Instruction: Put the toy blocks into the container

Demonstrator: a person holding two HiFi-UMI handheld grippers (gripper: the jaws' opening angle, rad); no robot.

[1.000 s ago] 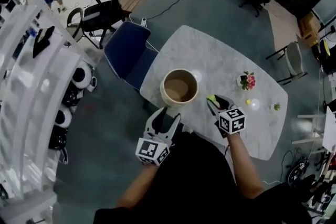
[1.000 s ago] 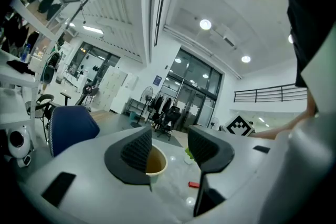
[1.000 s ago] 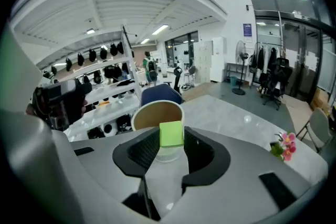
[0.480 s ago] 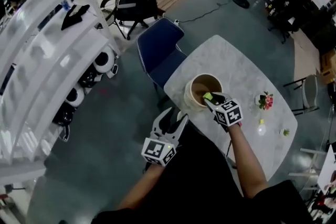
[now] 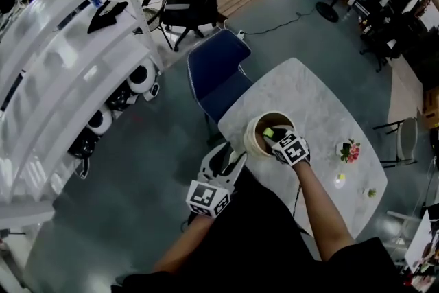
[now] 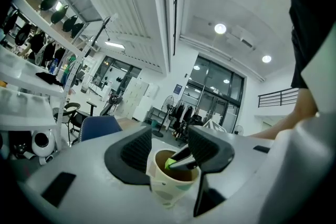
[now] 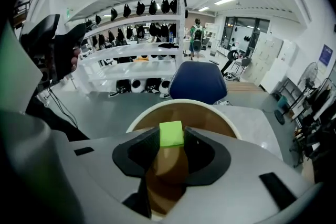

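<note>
Well, over on my left, my left gripper (image 5: pixel 223 156) hangs level at the near edge of the counter (image 5: pixel 312 96). Its jaws are spread wide with nothing between the pads. In the left gripper view the container (image 6: pixel 165 191) stands just past their tips, untouched. The container is round and cream with a brown inside, and it sits at the counter's near-left corner, beside a blue chair (image 5: pixel 216 68). My right gripper (image 5: pixel 272 137) tilts steeply down over the container's mouth. Its jaws are closed partway on a small green block (image 7: pixel 170 134), pinched at the pad tips. In the right gripper view the block hangs above the opening, inside the line of the rim. Further right on the counter lie a red-and-green flower piece (image 5: pixel 350 150), a small yellow piece (image 5: pixel 339 178) and a small green piece (image 5: pixel 370 193), all well apart from the container.
</note>
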